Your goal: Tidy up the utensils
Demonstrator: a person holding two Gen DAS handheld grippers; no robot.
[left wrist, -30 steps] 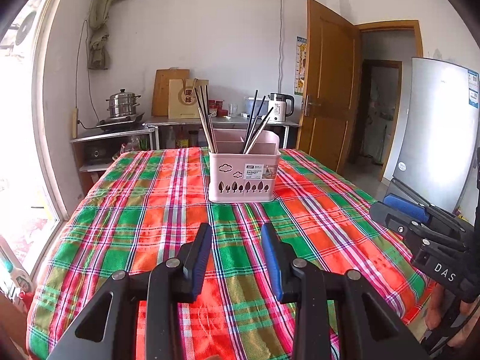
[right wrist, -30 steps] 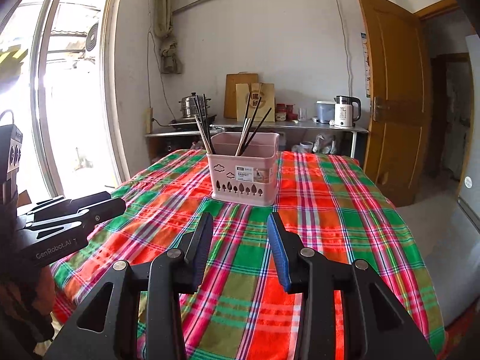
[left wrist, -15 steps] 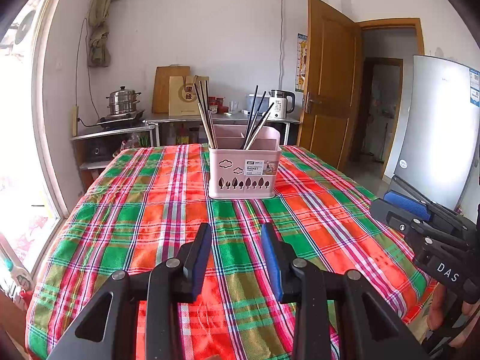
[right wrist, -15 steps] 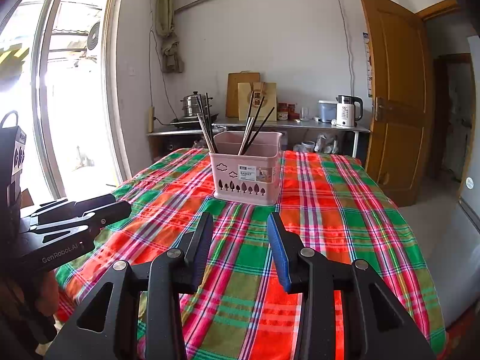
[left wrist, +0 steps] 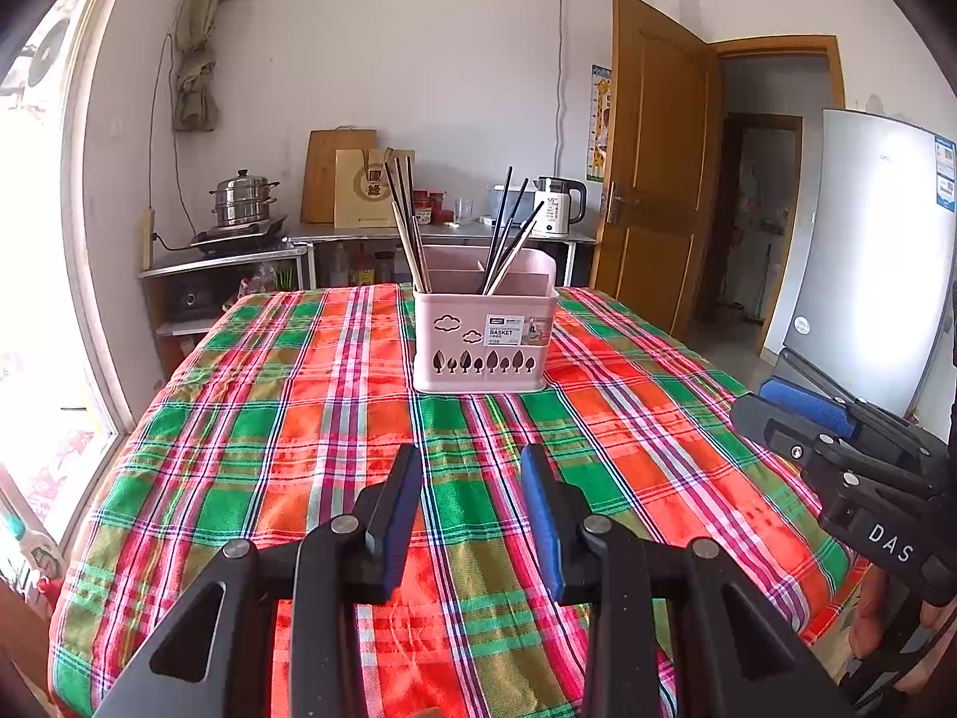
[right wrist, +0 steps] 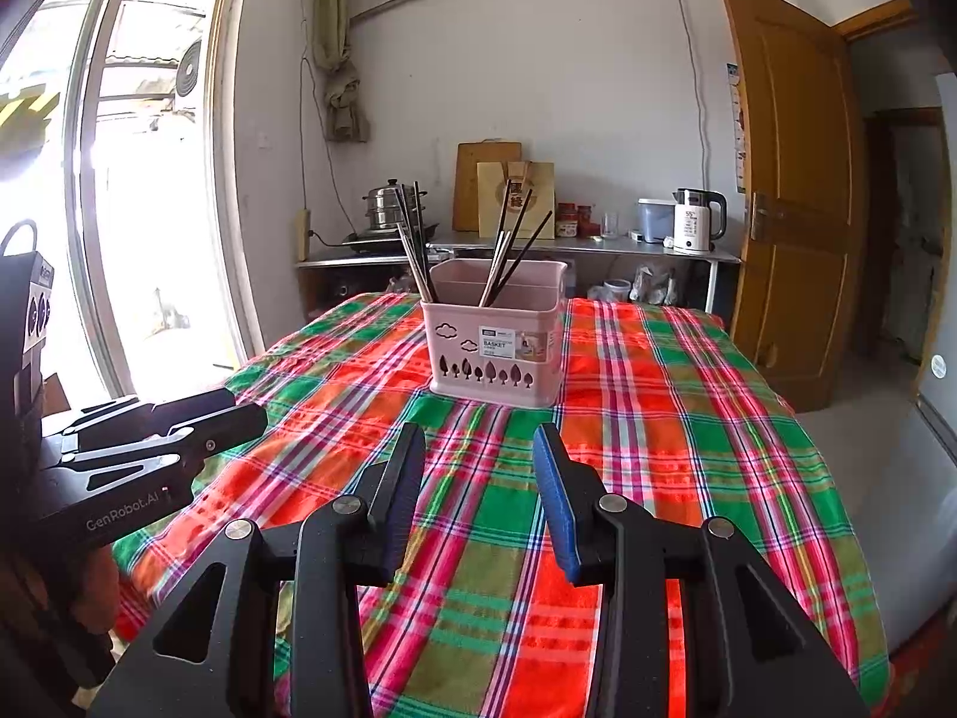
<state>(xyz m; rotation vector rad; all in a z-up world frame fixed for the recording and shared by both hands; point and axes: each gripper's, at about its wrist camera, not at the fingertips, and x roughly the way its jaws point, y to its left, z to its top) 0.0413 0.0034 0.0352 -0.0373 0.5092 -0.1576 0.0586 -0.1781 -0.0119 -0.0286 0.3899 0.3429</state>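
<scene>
I see the pink plastic basket [left wrist: 483,340] upright on the plaid cloth at my twelve o'clock, tree and cloud cutouts and a label facing me. Chopsticks [left wrist: 408,227] lean toward eleven o'clock in its left compartment; a second bunch [left wrist: 508,239] fans toward one o'clock from a middle compartment.

1. Left gripper [left wrist: 469,469]: black angular frame with triangular cut-outs; round silver screw heads at the finger pivots; blue pads lining the inner finger faces.
2. Right gripper [right wrist: 478,449]: same black build, silver screws, blue pads.
3. Markings: white "GenRobot.AI" lettering on the left unit's side; white "DAS" on the right unit's side.
</scene>
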